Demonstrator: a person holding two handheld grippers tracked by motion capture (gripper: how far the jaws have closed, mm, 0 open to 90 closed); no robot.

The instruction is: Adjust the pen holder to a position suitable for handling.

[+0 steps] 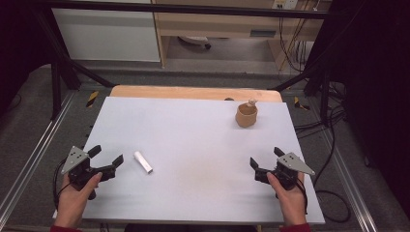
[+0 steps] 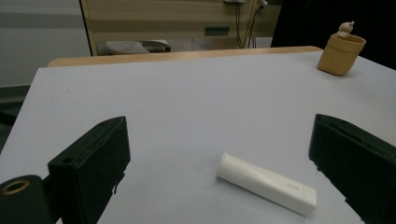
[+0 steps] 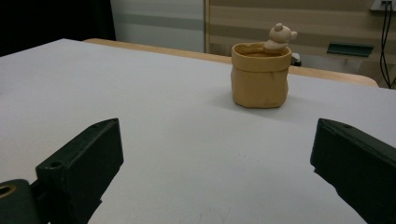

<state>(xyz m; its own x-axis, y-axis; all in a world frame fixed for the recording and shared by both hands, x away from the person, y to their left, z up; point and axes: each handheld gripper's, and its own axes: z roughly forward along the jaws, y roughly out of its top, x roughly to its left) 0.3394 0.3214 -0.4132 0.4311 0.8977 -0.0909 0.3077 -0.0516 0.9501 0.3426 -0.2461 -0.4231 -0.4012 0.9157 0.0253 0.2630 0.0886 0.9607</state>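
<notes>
A small white tube (image 1: 143,162) (image 2: 266,182) lies flat on the white tabletop (image 1: 193,145), just right of my left gripper (image 1: 106,154). In the left gripper view the tube rests between and slightly ahead of the two wide-apart jaws; that gripper (image 2: 219,158) is open and empty. A tan pot (image 1: 246,115) (image 3: 259,75) (image 2: 341,54) with a little bear figure on its rim stands upright at the far right of the table. My right gripper (image 1: 265,157) (image 3: 217,158) sits near the front right, open, empty, facing the pot from a distance.
A wooden strip (image 1: 193,92) edges the table's far side. A black frame, cables and a grey floor surround the table. A white cabinet (image 1: 106,34) and wooden shelving stand behind.
</notes>
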